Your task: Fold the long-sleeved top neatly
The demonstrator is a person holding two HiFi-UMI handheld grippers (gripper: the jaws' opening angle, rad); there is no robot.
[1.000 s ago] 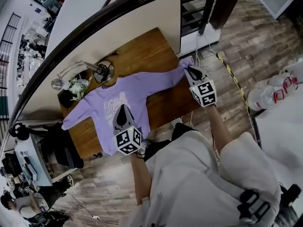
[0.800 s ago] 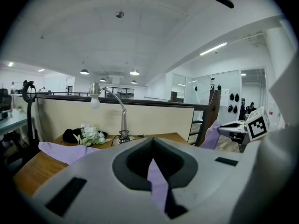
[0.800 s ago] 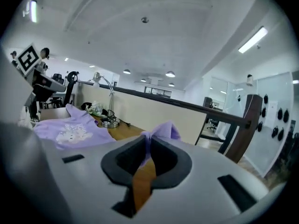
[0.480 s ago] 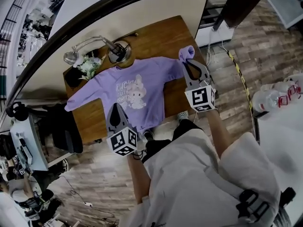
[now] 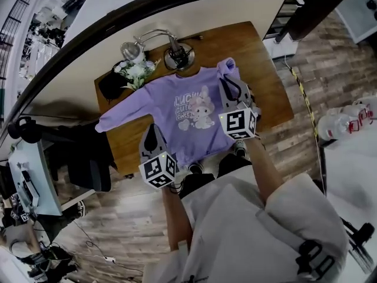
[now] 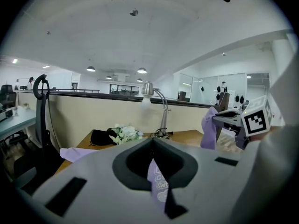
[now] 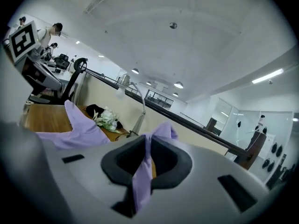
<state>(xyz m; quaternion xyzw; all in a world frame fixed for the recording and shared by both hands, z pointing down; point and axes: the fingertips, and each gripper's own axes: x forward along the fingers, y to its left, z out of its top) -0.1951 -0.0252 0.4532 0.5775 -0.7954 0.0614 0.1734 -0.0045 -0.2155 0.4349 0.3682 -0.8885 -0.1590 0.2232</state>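
Two grippers are shown in the head view at a lilac long-sleeved top (image 5: 171,106) laid on a wooden desk (image 5: 265,69): its hem is held by the left gripper (image 5: 151,131), and one sleeve is held up by the right gripper (image 5: 228,82). In the left gripper view, the jaws are clamped on printed fabric. In the right gripper view, the jaws are pinched on the cuff, with a desk lamp (image 7: 123,80) behind.
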